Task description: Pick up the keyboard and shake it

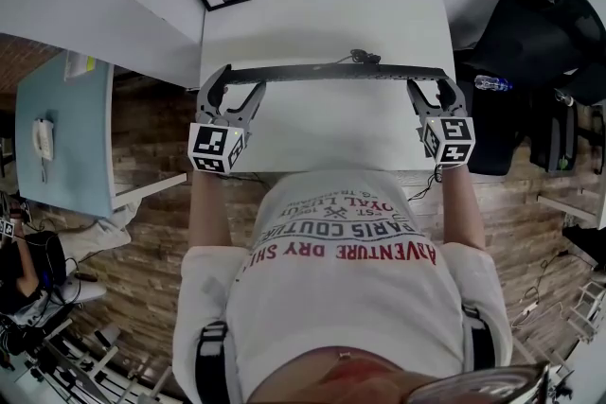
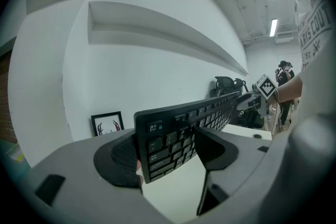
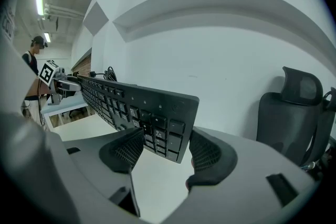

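Left gripper (image 1: 236,90) clamped on Esc end of keyboard (image 1: 331,71); right gripper (image 1: 434,92) clamped on number-pad end. Keyboard hangs between them, lifted clear of white desk (image 1: 322,24) below. Long axis runs straight from one gripper to other. Board tipped up on long edge, keys facing back toward person, top row uppermost. Cable (image 1: 364,58) bunched just beyond keyboard, roughly midway between grippers.
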{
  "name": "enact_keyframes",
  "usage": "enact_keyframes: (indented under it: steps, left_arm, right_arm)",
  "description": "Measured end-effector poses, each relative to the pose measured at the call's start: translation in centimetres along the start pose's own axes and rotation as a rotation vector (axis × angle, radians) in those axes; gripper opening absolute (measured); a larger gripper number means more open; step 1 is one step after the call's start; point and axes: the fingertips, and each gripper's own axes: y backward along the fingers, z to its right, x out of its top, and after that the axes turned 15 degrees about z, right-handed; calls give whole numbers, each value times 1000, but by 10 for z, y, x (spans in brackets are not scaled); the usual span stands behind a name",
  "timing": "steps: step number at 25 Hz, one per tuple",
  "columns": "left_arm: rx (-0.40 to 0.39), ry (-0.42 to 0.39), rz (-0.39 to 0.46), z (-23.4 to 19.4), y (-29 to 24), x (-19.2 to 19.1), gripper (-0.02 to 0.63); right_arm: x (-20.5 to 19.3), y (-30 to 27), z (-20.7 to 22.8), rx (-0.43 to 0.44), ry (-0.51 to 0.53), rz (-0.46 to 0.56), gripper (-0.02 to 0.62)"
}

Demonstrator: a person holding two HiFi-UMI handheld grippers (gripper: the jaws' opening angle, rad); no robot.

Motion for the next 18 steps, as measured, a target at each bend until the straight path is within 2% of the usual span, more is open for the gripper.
enact_keyframes:
  steps: [18]
  left_arm:
    - [-17, -24, 9, -1, -11, 1, 321]
  right_arm:
    - [-6, -3, 6, -24, -29, -22, 282]
